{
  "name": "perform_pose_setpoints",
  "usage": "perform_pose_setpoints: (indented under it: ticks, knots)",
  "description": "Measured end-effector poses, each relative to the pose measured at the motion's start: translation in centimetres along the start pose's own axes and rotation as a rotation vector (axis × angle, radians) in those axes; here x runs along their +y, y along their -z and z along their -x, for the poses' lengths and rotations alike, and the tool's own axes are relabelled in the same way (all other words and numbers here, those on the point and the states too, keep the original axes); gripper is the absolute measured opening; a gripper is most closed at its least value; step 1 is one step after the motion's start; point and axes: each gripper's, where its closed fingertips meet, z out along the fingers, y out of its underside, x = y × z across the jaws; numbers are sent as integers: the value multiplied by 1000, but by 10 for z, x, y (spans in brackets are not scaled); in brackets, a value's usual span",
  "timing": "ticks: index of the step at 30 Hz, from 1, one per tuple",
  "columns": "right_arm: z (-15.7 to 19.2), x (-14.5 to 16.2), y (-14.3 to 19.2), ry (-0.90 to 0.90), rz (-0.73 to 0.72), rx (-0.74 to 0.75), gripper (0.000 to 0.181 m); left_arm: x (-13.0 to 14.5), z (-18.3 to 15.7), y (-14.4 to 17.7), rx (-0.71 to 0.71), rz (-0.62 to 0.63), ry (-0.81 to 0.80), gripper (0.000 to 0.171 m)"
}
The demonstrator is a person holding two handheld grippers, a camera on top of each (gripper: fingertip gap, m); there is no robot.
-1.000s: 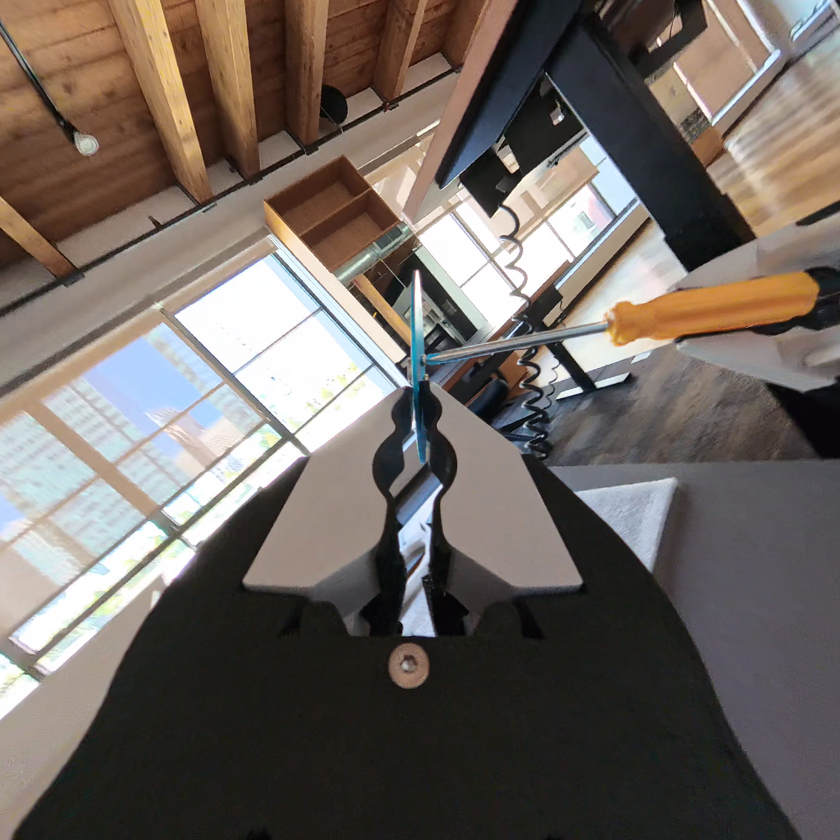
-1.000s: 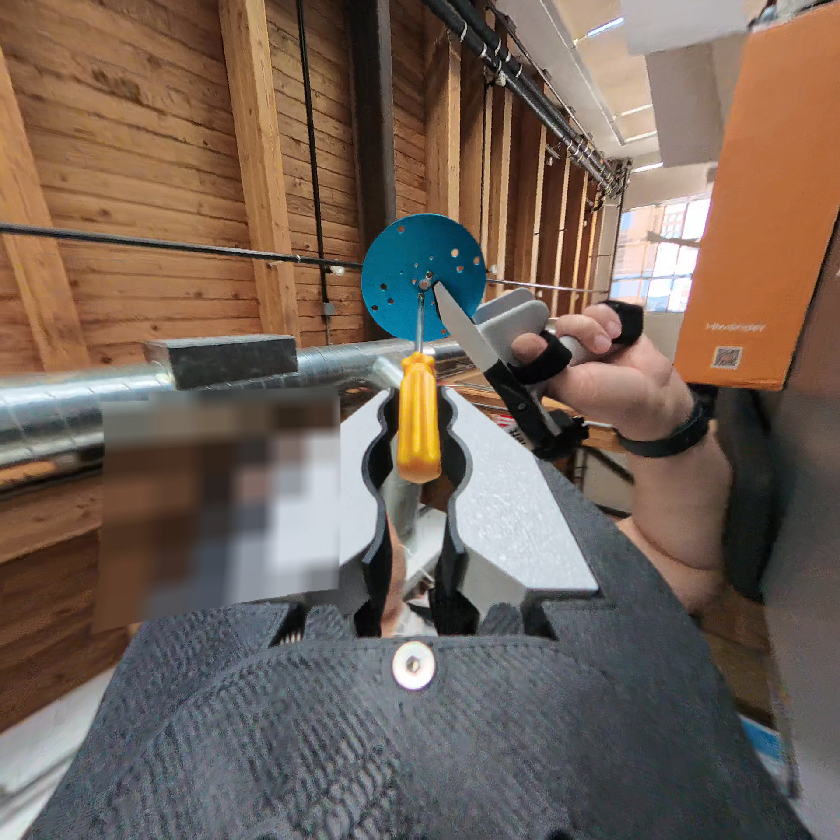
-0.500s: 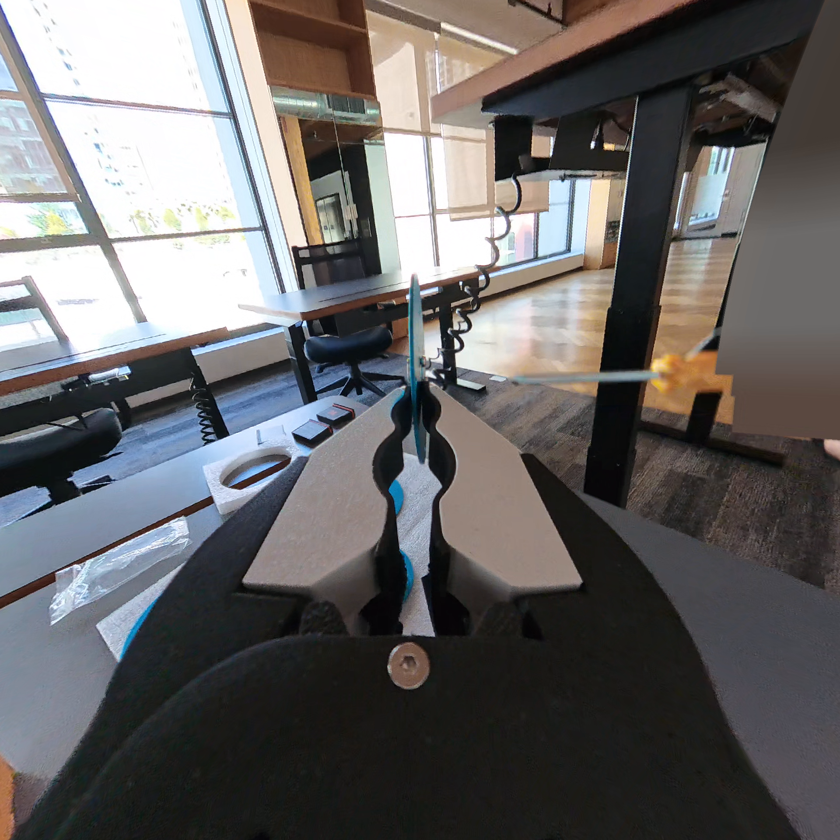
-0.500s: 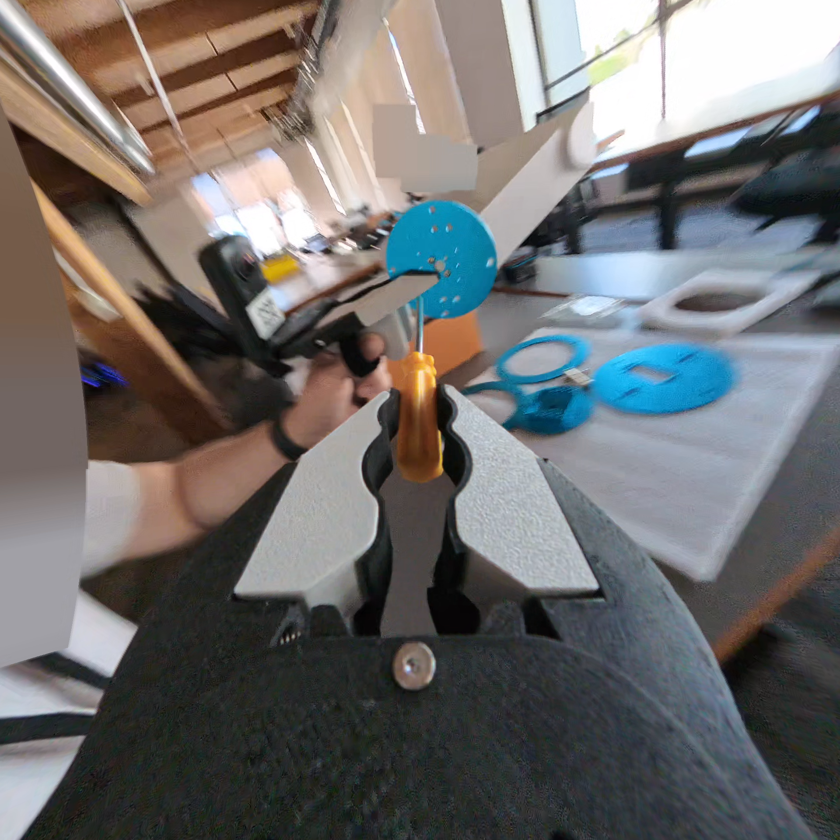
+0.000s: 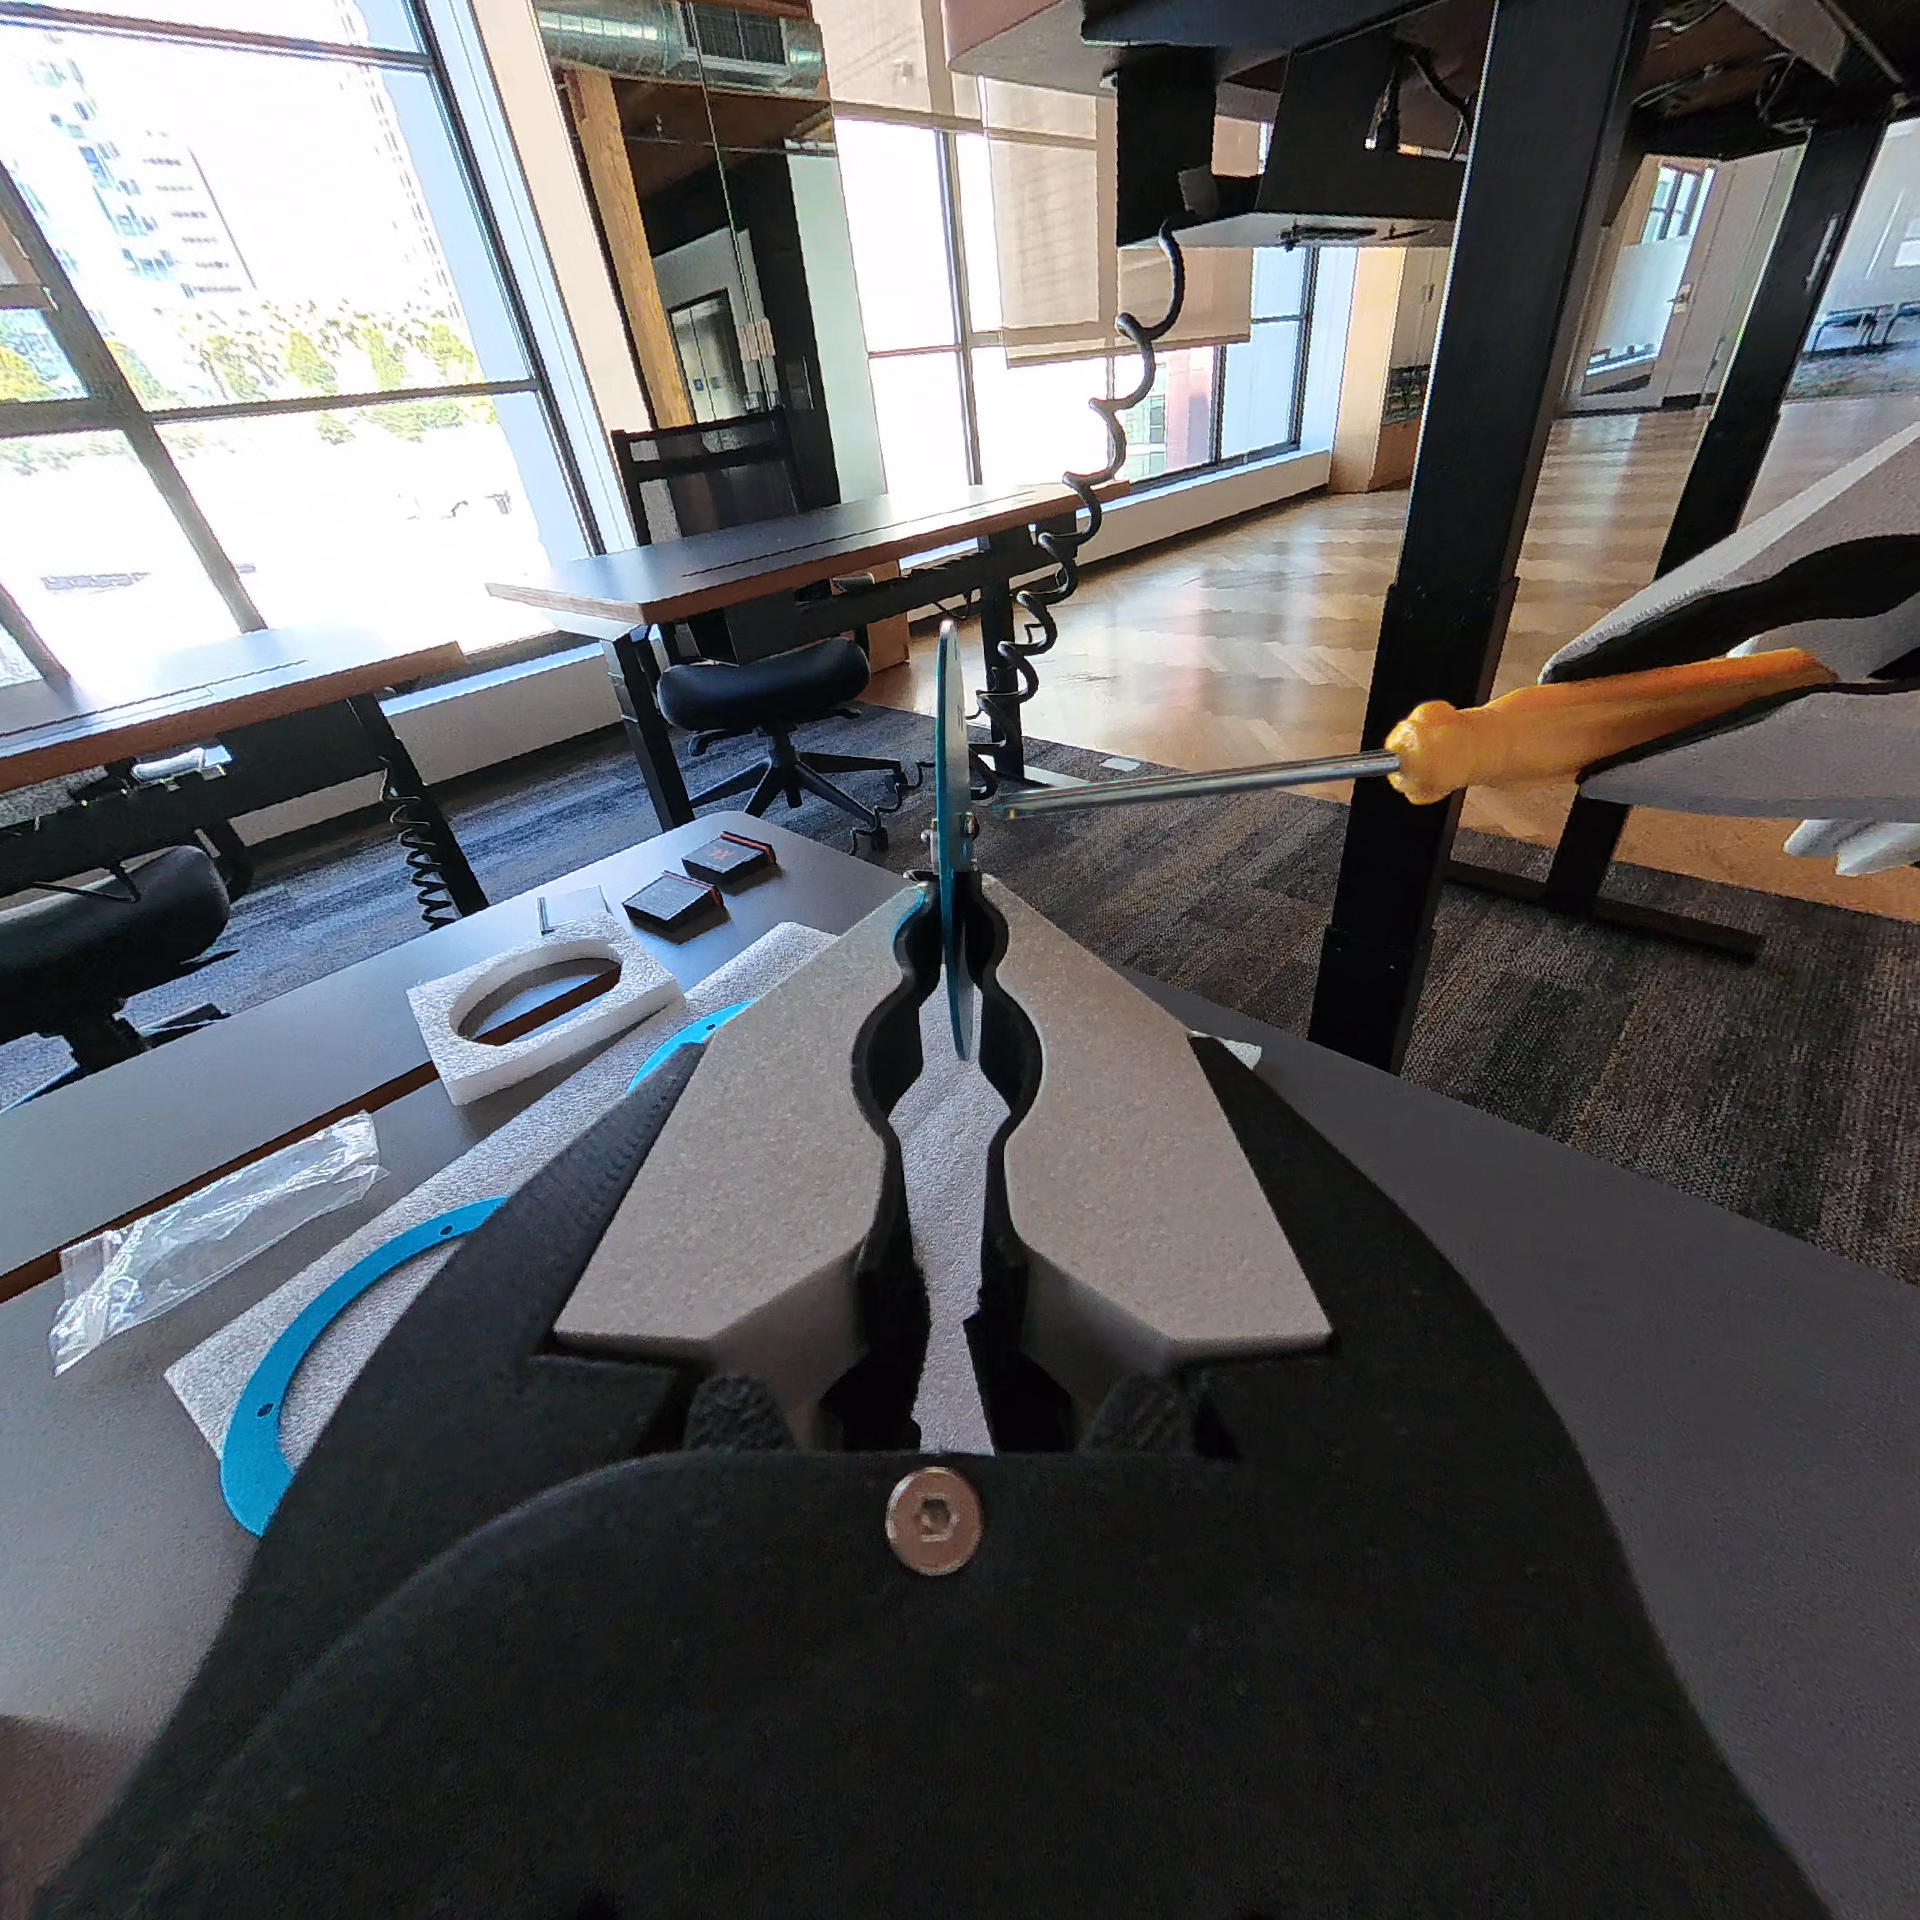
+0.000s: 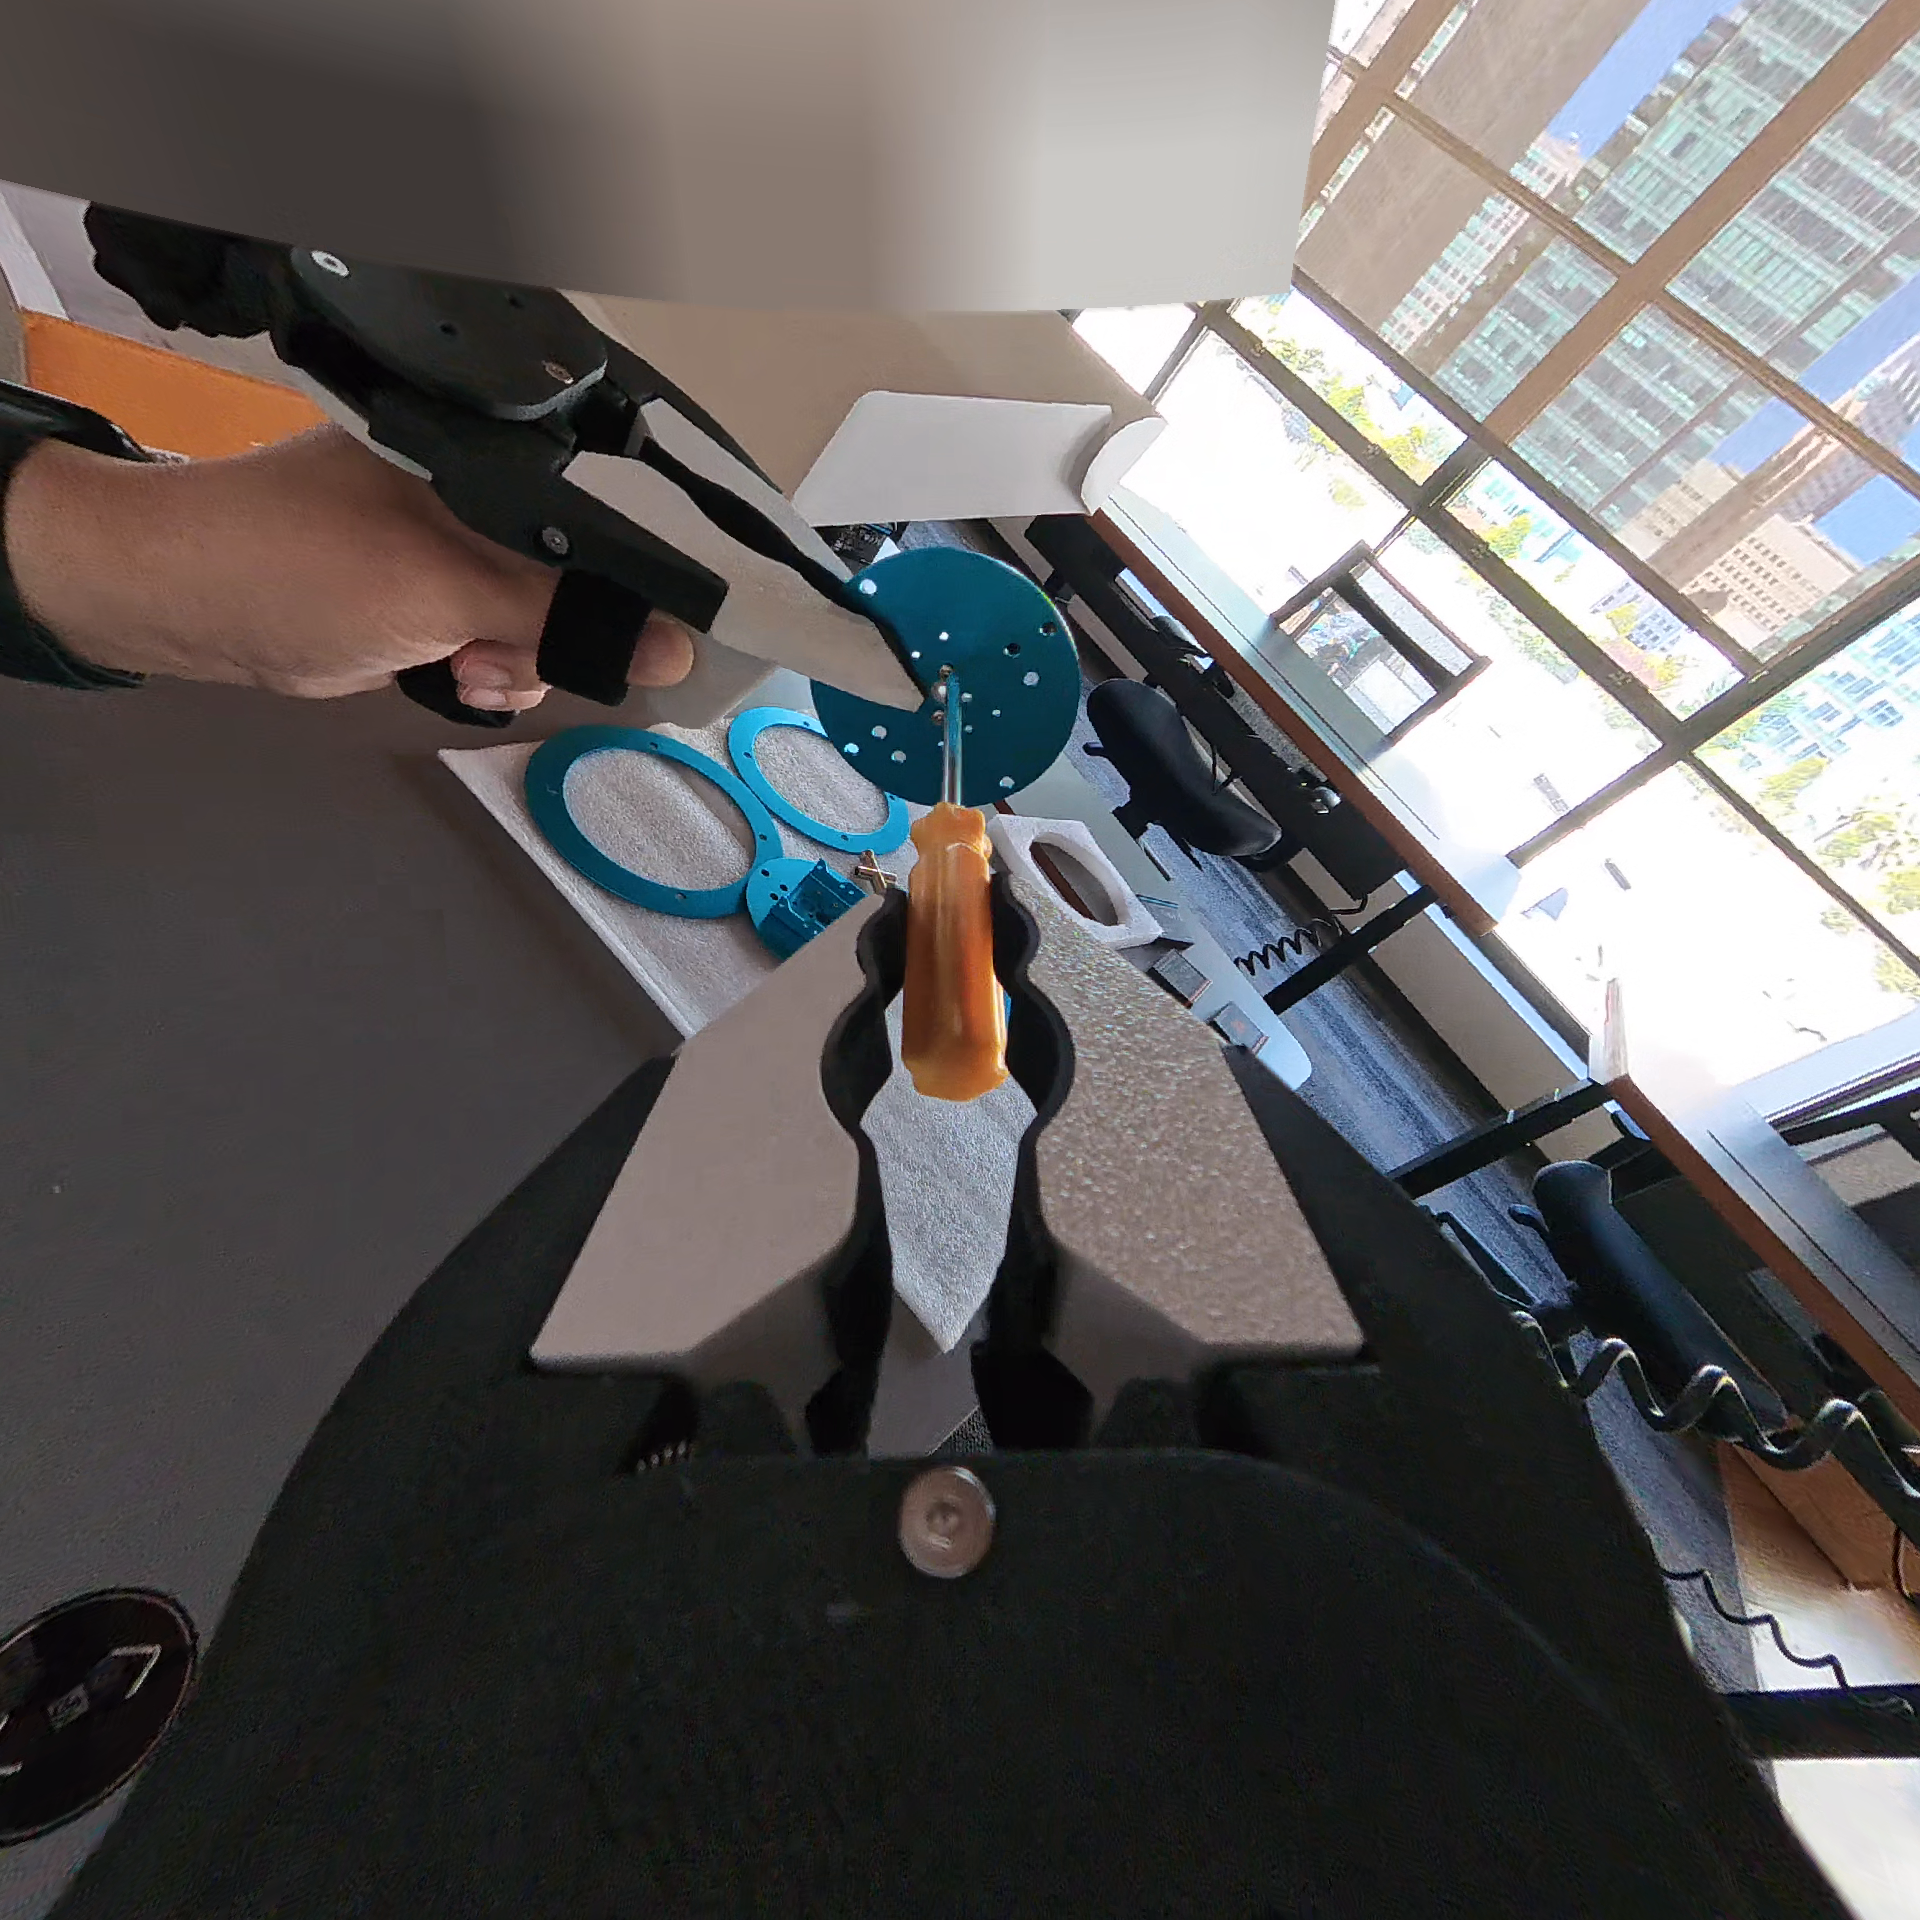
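Left wrist view | left hand-held gripper [image 5: 951, 935] clamps blue perforated disc [image 5: 951, 748] edge-on, steadying it | right hand-held gripper [image 6: 951, 935] grips orange-handled screwdriver [image 6: 954, 956], tip at disc's centre screw [image 5: 951, 826]

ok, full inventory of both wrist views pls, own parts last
disc: 1, blue, drilled, clamped edge-on in left gripper
screwdriver: 1, orange handle, in right gripper, tip at a screw on the disc
rings: 2, blue, flat on foam sheet
bracket: 1, blue, beside rings
foam sheet: 1, white, on dark table
foam block: 1, white, round cutout
bag: 1, clear, table edge
boxes: 2, black, past foam block
left gripper: shut
right gripper: shut
hand: on left gripper
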Motion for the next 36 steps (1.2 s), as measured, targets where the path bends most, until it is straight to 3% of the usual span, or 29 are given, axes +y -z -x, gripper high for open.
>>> perform_pose_setpoints:
  ticks: [15, 20, 22, 24, 27, 33, 36]
  knots:
    - [-1, 1, -1, 52, 25, -7, 15, 2, -4, -1, 12, 18, -28, 1]
    - [-2, 7, -1, 262, 67, 16, 15, 10, -6, -3, -18, 80, -136, 1]
    - [-1, 8, -3, 220, 62, 23, 15, 10, -4, -3, -52, 79, -187, 1]
    - [1, 6, -5, -43, 22, -11, 15, 6, -2, -1, -93, 60, -242, 1]
    - [-2, 4, -6, -641, -83, -127, 15, -4, 1, 3, -143, 19, -302, 1]
    - [-1, 8, -6, -1841, -299, -613, 15, -25, -1, 14, -204, -74, -432, 2]
    - [9, 8, -2, -2181, -370, -801, 15, -32, -6, 18, -196, -111, -459, 2]
